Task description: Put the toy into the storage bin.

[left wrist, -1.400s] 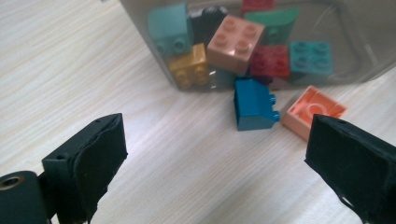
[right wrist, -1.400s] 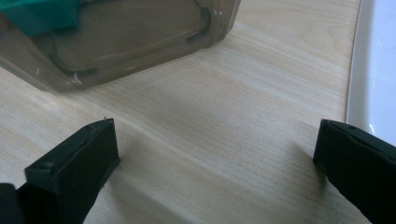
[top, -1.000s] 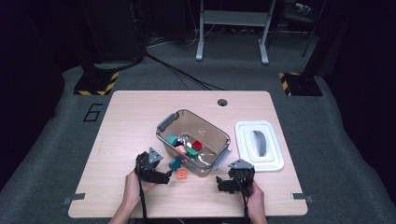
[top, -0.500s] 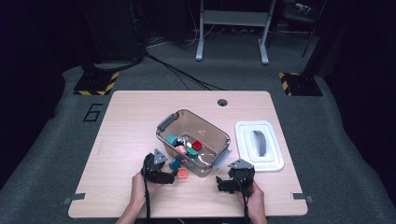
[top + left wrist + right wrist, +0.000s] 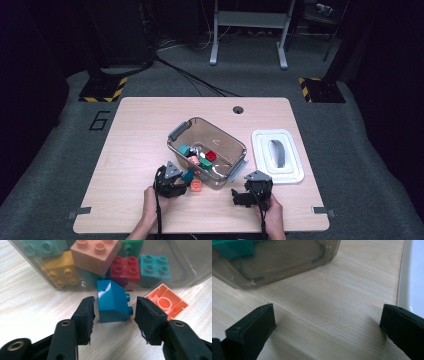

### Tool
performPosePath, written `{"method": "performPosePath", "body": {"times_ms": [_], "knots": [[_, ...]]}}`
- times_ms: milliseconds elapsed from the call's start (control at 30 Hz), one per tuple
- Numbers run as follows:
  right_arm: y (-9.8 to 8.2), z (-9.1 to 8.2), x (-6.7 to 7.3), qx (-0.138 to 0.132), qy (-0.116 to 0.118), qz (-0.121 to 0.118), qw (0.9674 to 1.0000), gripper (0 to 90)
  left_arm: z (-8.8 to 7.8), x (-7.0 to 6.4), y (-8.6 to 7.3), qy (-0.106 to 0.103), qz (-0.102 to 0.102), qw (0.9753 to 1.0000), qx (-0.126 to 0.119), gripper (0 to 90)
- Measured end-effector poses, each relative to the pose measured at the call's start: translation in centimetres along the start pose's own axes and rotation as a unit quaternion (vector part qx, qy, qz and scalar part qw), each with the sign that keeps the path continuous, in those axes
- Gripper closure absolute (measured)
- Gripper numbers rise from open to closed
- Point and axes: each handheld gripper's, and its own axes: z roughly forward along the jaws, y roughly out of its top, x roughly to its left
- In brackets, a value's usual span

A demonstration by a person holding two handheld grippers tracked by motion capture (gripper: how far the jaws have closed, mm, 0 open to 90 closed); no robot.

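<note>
A: What differs from a second ago?

B: The left gripper [image 5: 184, 178] has shifted a little right, toward the clear bin [image 5: 235, 150], and its jaws have just been closing. The blue block [image 5: 113, 301] now sits between them.

A: Is it clamped?

B: Not from what I see. In the left gripper view both pads stand just beside the block, a sliver of gap on each side, so the jaws are still loose around it. The block lies on its side on the table [image 5: 135, 135], studs pointing at the right-hand pad, its far edge against the bin's wall.

A: And the right gripper [image 5: 327, 322]?

B: It has kept its place near the table's front edge. Its jaws are spread wide over bare wood, with nothing between them.

A: What does the close view add?

B: An orange block [image 5: 166, 301] lying upside down just right of the blue one; from above [image 5: 196, 185] it is a small speck. Through the bin's wall it also shows yellow, peach, red and teal blocks. The high view alone gives the white lid [image 5: 277, 156] right of the bin.

A: Any writing?

B: A "6" on the floor left of the table. A faint mark on the bin's bottom is unreadable.
</note>
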Motion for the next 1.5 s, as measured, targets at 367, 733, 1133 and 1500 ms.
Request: {"method": "performPosePath", "body": {"times_ms": [367, 733, 1133, 1500], "knots": [[0.0, 0.0, 0.0, 0.0, 0.0, 0.0, 1.0, 0.0, 0.1, 0.1, -0.1, -0.011, -0.001, 0.9999, 0.001, 57.5], [0.0, 0.0, 0.0, 0.0, 0.0, 0.0, 1.0, 0.0, -0.4, 0.3, -0.3, -0.016, -0.004, 0.9999, 0.001, 61.9], [0.0, 0.0, 0.0, 0.0, 0.0, 0.0, 1.0, 0.0, 0.6, 0.0, 0.2, -0.006, -0.009, 0.9999, 0.013, 42.8], [0.0, 0.0, 0.0, 0.0, 0.0, 0.0, 1.0, 0.0, 0.2, 0.0, 0.0, -0.01, -0.003, 0.9999, 0.01, 56.7]]}}
